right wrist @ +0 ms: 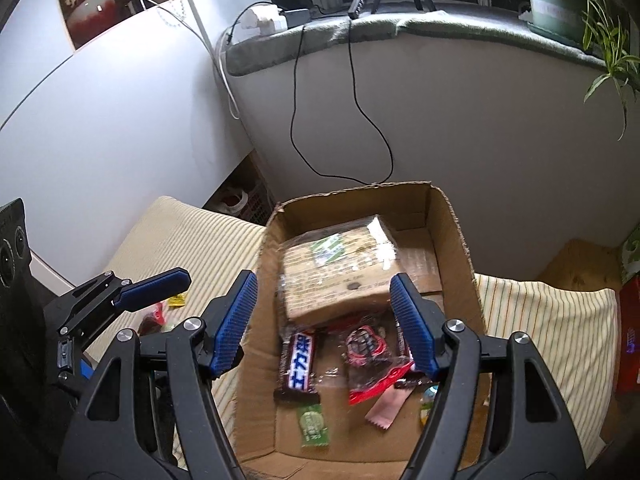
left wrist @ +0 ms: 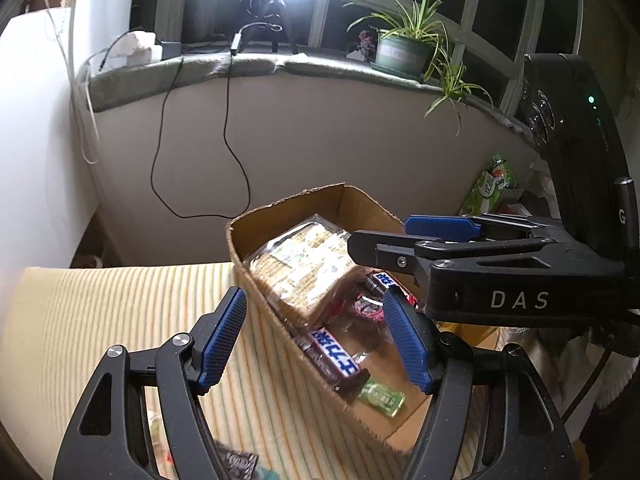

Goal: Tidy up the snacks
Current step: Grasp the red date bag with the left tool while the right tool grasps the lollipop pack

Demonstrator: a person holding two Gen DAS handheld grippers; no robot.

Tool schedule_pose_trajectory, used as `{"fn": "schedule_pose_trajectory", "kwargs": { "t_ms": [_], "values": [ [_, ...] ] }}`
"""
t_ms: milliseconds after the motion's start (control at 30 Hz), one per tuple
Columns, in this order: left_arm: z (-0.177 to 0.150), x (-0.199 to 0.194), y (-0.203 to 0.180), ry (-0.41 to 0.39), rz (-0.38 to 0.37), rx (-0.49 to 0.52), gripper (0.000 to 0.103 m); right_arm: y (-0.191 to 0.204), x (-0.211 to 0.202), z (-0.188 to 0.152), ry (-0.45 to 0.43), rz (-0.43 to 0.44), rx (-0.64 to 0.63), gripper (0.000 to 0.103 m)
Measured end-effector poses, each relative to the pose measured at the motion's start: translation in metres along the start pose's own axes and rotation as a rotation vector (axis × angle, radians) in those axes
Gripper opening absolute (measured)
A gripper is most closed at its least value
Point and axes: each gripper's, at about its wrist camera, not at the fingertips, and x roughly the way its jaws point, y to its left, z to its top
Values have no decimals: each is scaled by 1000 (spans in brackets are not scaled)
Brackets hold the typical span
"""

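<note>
An open cardboard box (left wrist: 288, 200) (right wrist: 352, 192) stands on a striped cloth. It holds a large clear cracker pack (left wrist: 304, 264) (right wrist: 336, 268), a dark chocolate bar with blue and white lettering (left wrist: 334, 354) (right wrist: 302, 364), a red-edged packet (right wrist: 372, 360), a small green packet (left wrist: 380, 396) (right wrist: 314, 424) and a pink wrapper (right wrist: 386, 410). My left gripper (left wrist: 316, 340) hangs open over the box's left wall, empty. My right gripper (right wrist: 324, 320) (left wrist: 384, 236) is open above the box's contents, with nothing between its pads.
The striped cloth (left wrist: 100, 320) covers the table to the left of the box. Loose small snacks (right wrist: 176, 300) lie on it near my left gripper (right wrist: 120, 328). A green bag (left wrist: 490, 184) stands to the right of the box. Behind is a sill with a potted plant (left wrist: 404, 52) and hanging cables.
</note>
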Motion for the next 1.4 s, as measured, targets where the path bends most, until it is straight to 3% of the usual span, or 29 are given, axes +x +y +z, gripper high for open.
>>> {"fn": "schedule_pose_trajectory", "kwargs": {
  "t_ms": [100, 200, 467, 567, 1000, 1400],
  "values": [
    [-4, -12, 4, -14, 9, 1, 70, 11, -6, -4, -8, 3, -15, 72],
    [-11, -24, 12, -25, 19, -3, 70, 22, -11, -10, -22, 3, -37, 82],
    [-37, -56, 51, -42, 63, -42, 71, 61, -21, -34, -51, -11, -121, 83],
    [-49, -65, 71, -39, 88, -73, 71, 79, -22, -46, -63, -24, -179, 93],
    [-109, -95, 136, 0, 169, -195, 71, 133, -13, -94, -44, 53, -275, 93],
    [-129, -86, 144, 42, 158, -168, 71, 167, 22, -134, 25, 56, -350, 93]
  ]
}}
